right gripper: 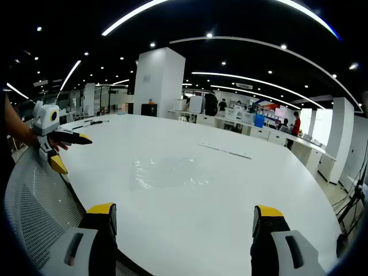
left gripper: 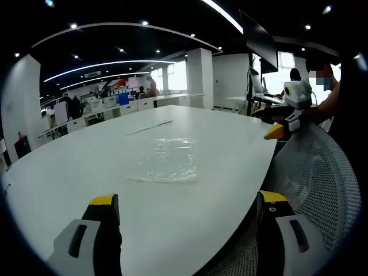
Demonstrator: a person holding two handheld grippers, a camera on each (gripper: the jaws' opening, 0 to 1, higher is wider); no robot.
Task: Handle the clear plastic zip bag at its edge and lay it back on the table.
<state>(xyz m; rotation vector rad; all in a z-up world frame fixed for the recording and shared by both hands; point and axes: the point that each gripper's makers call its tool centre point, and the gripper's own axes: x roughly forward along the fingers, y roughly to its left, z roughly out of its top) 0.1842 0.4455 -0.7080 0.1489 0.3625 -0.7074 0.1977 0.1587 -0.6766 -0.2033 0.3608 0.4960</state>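
Bag: one clear plastic zip bag (left gripper: pixel 165 161), crinkled and glossy, lying flat on the white desk (left gripper: pixel 86 167), inward from its near edge.
Left gripper (left gripper: pixel 187 210): fingers spread, nothing between them; bag ahead, well apart.
Right gripper (right gripper: pixel 183 221): fingers spread, holding nothing; bag ahead, no contact.
Strip: one thin ruler-like strip (left gripper: pixel 149 127) beyond the bag.
Chair: mesh chair back (left gripper: pixel 313 172) at the desk's edge.
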